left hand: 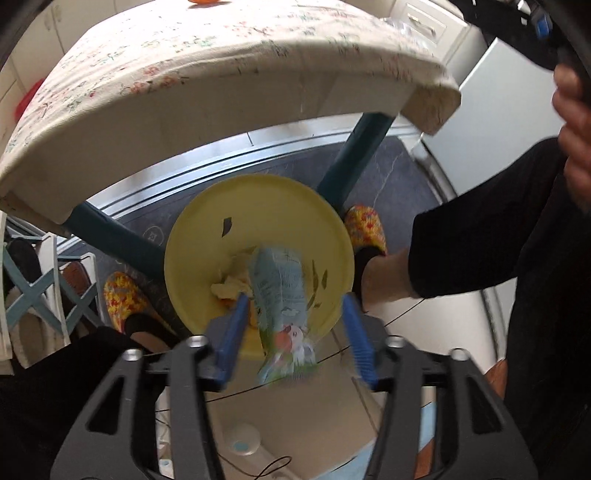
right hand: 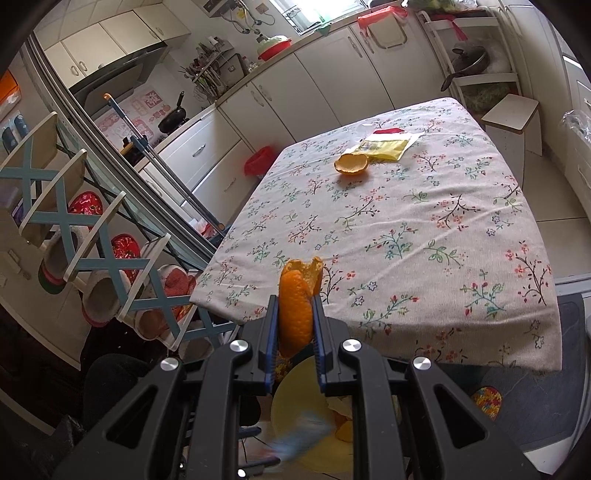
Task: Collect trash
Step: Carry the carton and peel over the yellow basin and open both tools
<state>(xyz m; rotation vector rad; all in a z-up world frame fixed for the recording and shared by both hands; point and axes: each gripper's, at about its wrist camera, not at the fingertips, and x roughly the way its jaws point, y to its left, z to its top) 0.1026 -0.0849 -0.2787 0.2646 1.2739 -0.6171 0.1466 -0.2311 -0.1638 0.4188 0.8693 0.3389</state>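
I see a floral-clothed tabletop [right hand: 406,221], white cabinets [right hand: 332,81] behind it under a bright window [right hand: 295,11], a shoe rack [right hand: 92,240] to its left.

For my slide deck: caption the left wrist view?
Left gripper open above yellow bin, blurred wrapper between its fingers.

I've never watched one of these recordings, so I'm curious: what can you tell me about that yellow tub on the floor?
The yellow bin is round, looks like smooth plastic, and stands open-topped on the floor beside the table's blue leg. Inside lie crumpled pale paper and small dark scraps. A blurred, light blue printed wrapper hangs over its mouth, between the left gripper's parted blue fingers. Whether the wrapper touches the bin cannot be told. The right wrist view shows its rim below an orange peel.
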